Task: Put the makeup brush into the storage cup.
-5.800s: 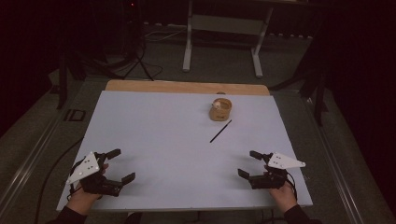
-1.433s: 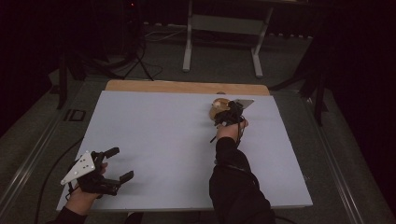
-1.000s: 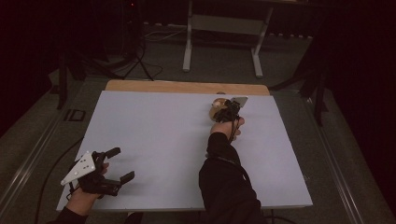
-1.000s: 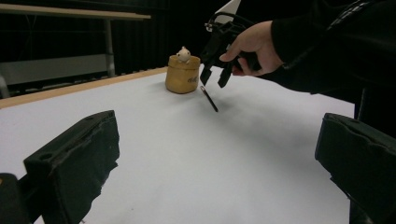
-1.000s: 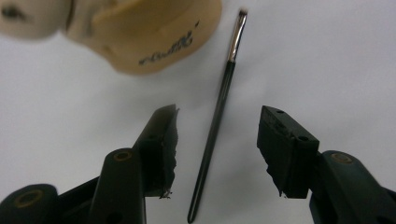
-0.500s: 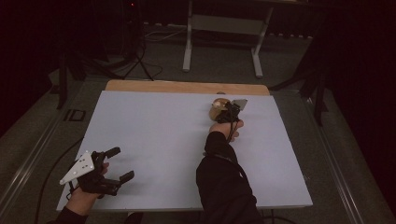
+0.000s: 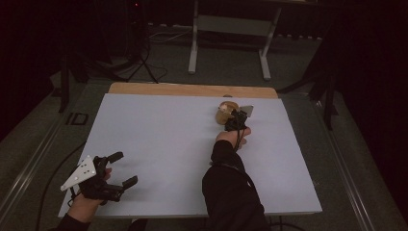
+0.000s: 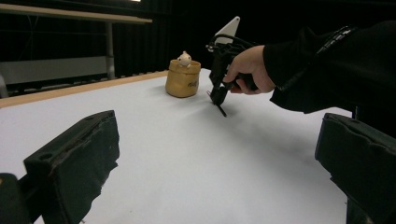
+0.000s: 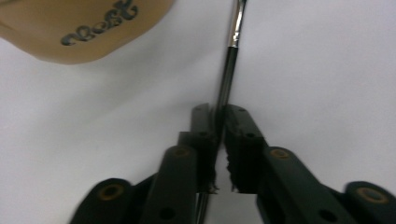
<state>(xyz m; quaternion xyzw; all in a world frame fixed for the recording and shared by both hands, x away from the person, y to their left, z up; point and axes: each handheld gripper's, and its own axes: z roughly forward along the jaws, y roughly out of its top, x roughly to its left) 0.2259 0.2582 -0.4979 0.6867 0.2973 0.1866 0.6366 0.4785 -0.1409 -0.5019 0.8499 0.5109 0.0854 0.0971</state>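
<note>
Between the closed jaws of the right gripper (image 9: 219, 140): slim black stick (image 9: 227, 79), pinched mid-shaft, long axis running ahead past the tan pot (image 9: 79, 25); left gripper (image 7: 118, 168) spread, well apart.

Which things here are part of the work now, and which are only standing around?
In use:
- thin black stick, clamped in the right gripper
- tan pot with a small white figure in it, close beside the stick

Not in use:
- left gripper, open, near the table's front edge
- metal stand on the floor behind
</note>
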